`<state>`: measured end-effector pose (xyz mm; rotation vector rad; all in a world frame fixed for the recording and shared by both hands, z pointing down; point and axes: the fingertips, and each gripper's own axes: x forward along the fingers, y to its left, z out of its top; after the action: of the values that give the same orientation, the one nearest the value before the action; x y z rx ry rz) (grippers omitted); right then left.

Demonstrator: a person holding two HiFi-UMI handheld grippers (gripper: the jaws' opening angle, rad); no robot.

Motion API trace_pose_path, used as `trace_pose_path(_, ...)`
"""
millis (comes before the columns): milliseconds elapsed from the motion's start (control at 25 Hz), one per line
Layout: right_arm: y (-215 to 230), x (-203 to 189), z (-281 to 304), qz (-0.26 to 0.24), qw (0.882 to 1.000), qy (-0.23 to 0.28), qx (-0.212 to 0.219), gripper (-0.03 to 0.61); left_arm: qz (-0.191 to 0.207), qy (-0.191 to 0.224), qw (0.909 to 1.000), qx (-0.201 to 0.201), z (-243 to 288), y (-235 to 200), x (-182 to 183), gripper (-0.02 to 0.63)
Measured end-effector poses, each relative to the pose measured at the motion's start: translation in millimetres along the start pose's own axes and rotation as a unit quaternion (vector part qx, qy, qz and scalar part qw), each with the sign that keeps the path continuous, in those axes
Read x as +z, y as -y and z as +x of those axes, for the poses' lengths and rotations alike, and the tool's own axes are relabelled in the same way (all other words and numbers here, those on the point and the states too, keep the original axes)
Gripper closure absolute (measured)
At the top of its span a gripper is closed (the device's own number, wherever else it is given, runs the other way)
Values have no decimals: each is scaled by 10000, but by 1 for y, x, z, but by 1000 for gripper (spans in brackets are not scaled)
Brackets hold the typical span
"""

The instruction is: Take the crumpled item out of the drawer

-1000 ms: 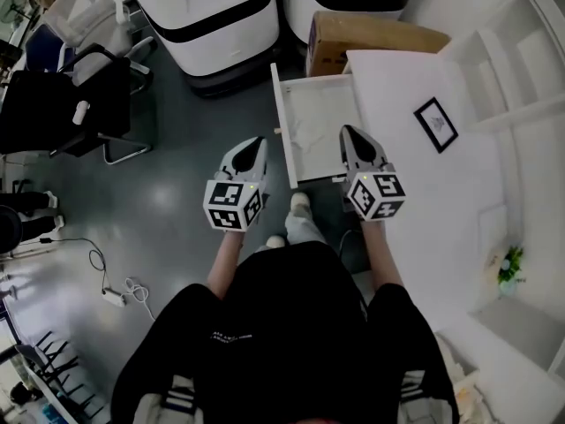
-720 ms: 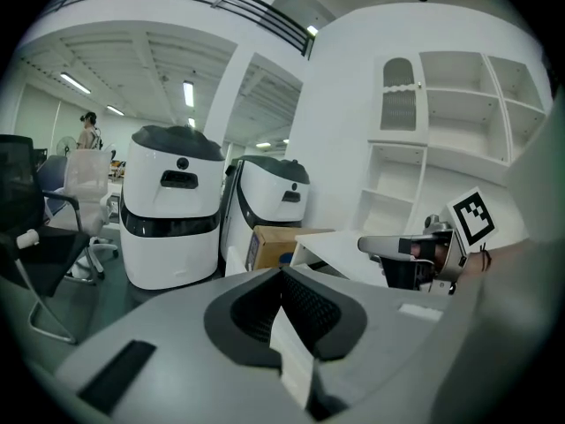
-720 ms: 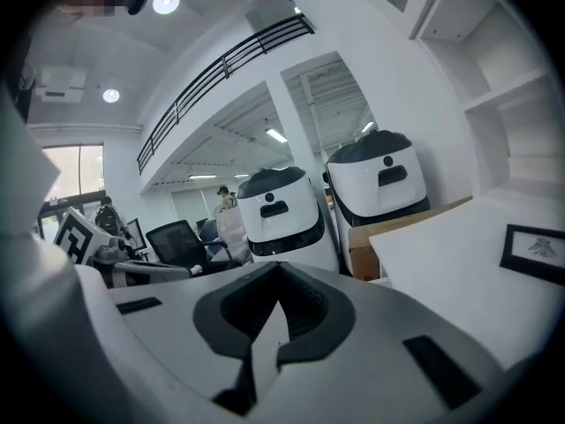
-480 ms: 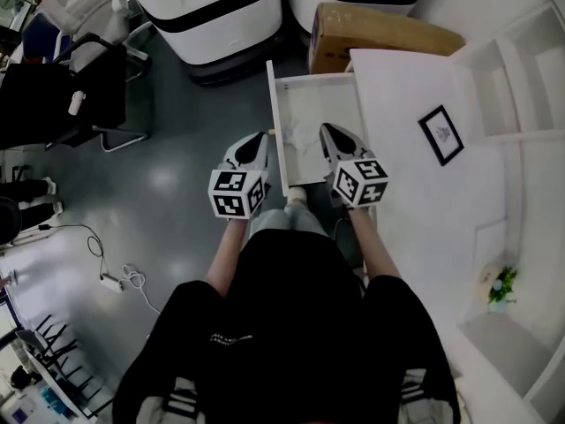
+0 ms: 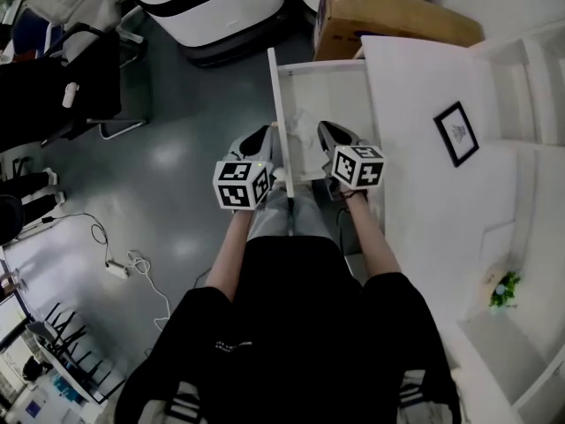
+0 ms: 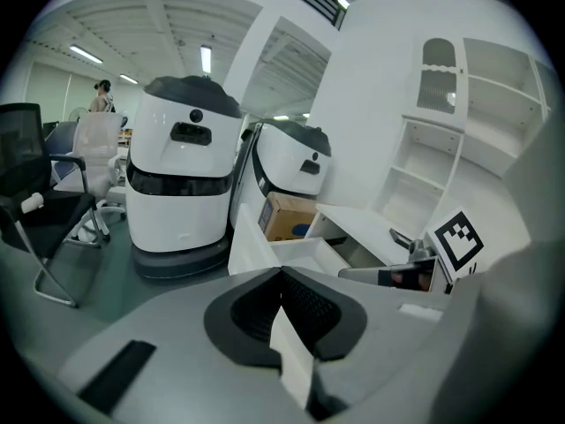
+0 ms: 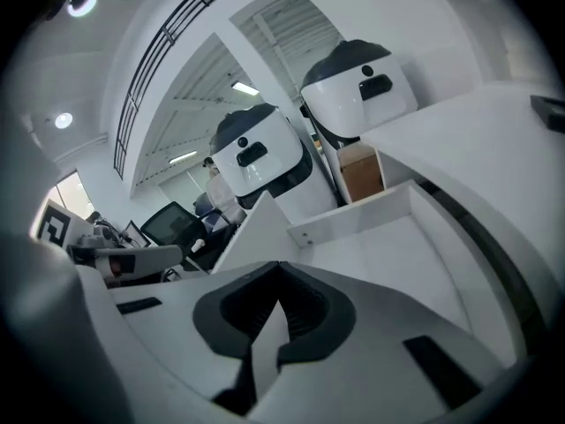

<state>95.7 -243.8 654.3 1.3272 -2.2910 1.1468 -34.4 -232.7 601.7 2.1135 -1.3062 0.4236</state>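
The big white desk [image 5: 424,193] has its drawer [image 5: 340,87] pulled out wide. If something bumps the drawer's tall front board, I think it could slide back in and cover what is inside.

The left gripper [image 5: 262,135] is just outside that board, very near it, so it is the one that might bump it. Its jaws are pressed together and hold nothing.

The right gripper [image 5: 327,132] is over the drawer, at the near end. Its jaws are together and empty too. If it goes down like that, it can only poke, not grab. It may also hit the drawer's side.

The crumpled item [image 5: 298,128], a small pale lump, lies in the drawer by the front board, between the two gripper tips. It looks light. A poke could squash it or push it away into a corner.
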Motion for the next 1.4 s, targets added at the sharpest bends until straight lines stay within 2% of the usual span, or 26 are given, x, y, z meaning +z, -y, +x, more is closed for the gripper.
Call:
trace_pose_path(280,34,-30,31,478,9972,-395,-406,586,-98,-71,9999,-36,18,-9,-8,615)
trace_pose_path(320,38,-33,35,533,9966,-411,-474,572,-107,-82,9999,-35,20,-10,-9,615)
trace_pose_path(360,41,-36,39,603,9958,-443,-528,531,-110,-93,9999,-31,21,-11,-10,615)
trace_pose_path(560,58,-53,53,833,9905,-656,-872,451,-172,-88,9998,-25,27,-16,-11,615)
trace_pose_path(720,67,-68,61,1139,9841,-854,-1060,400,-202,-95,9997,-41,29,-17,-11,615)
trace_pose_path(1000,81,-86,74,1389,9761,-1015,-1326,332,-268,-105,9996,-23,31,-20,-16,615)
trace_pose_path(1400,93,-108,88,1607,9639,-1441,-1561,321,-325,-163,9993,-21,34,-24,-23,615)
